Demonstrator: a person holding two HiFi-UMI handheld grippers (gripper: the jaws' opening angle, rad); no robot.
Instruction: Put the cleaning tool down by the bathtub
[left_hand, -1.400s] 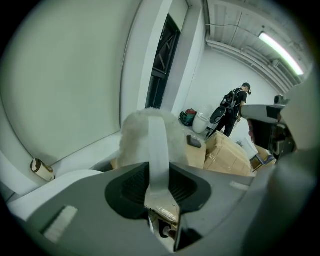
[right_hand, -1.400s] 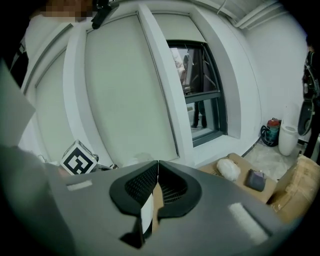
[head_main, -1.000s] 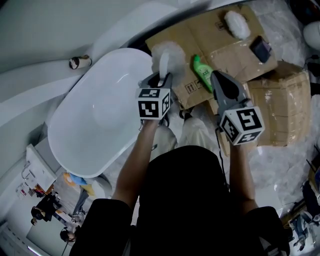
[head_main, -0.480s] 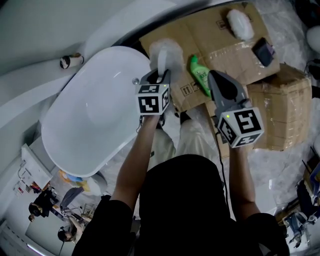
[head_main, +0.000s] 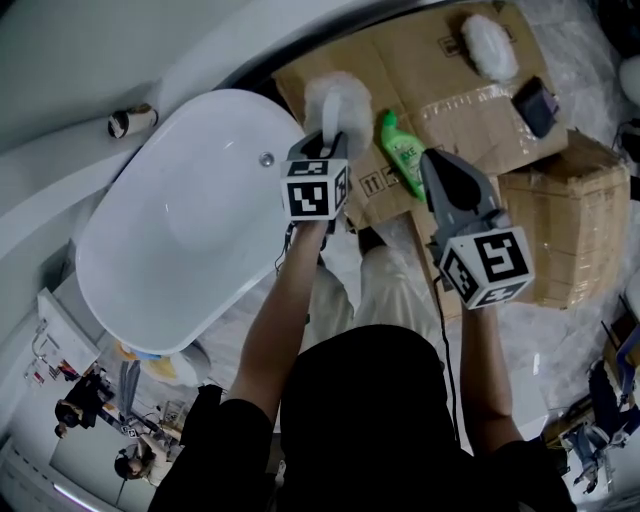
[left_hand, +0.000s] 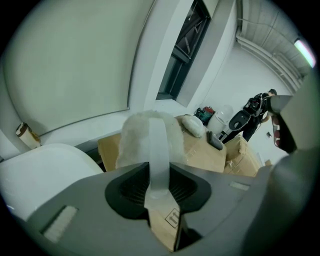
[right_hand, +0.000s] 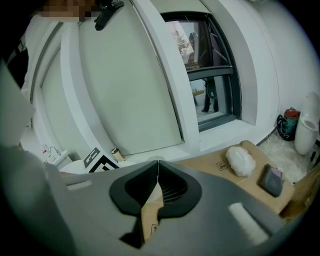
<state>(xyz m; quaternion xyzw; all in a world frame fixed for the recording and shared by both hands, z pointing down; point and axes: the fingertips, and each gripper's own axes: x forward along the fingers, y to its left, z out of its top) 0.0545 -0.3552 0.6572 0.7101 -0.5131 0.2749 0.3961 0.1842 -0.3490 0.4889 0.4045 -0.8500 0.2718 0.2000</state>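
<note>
**Cleaning tool in the left claw, not yet set down beside the tub**

The step in hand appeared to be the set-down itself. The left claw (head_main: 325, 148) was clamped on the pale, translucent handle of the cleaning tool (head_main: 337, 100). In the left gripper view that handle ran straight up from between the pads, and the fluffy white head stood beyond the tips. Seen from the head view, the head hung over the near corner of the flattened cardboard (head_main: 440, 70) on the floor, just beside the rim of the white bathtub (head_main: 180, 220). Whether the fluff touched the cardboard could not be told from any view.

The right claw (head_main: 435, 165) had its jaws together with nothing between them. It was held over the cardboard near a green bottle (head_main: 402, 150) and took no part in the grip.

As a judgement, the next move called for bringing the tool down until its head and handle rested on the cardboard next to the tub. The left claw's jaws would then part so the handle could slip free without being dragged along. The corner under the tool looked bare. The bottle lay just to the right, so the drop wanted to stay on the tub side of it. A second fluffy white thing (head_main: 490, 45) and a dark pouch (head_main: 537, 100) lay well apart, farther along the cardboard.
</note>
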